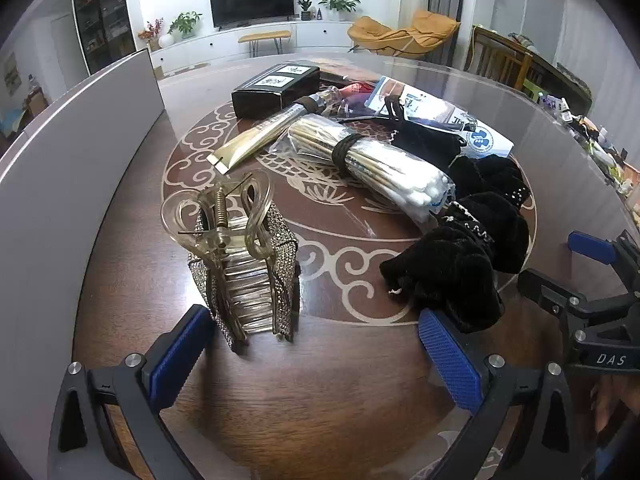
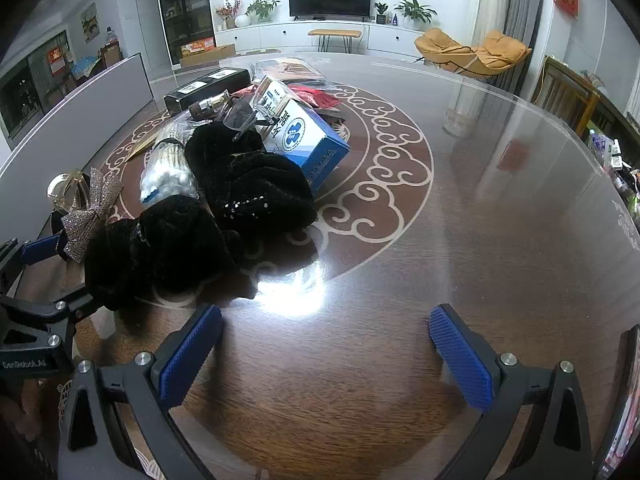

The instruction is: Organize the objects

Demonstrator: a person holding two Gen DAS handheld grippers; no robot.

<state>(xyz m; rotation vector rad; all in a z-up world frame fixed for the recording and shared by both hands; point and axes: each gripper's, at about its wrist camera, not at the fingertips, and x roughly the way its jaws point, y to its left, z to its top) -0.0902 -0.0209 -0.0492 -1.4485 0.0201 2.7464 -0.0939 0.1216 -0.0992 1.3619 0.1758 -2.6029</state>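
In the left wrist view my left gripper (image 1: 314,316) stands open low over the table. A clear claw hair clip with a rhinestone bow (image 1: 240,264) stands just ahead of its left finger, apart from the pads. A black velvet scrunchie (image 1: 452,268) lies at the tip of the right finger. Behind it lie a second black scrunchie (image 1: 492,176), a banded pack of cotton swabs (image 1: 372,164), a gold tube (image 1: 256,138) and a black box (image 1: 276,88). My right gripper (image 2: 325,314) is open over bare table, with the scrunchies (image 2: 160,248) to its left.
A blue and white carton (image 2: 312,140) leans on the pile, with red packets behind it. A grey panel (image 1: 80,160) runs along the left edge of the round glass-topped table (image 2: 500,220). Small clutter lines the far right rim. Each gripper shows at the edge of the other's view.
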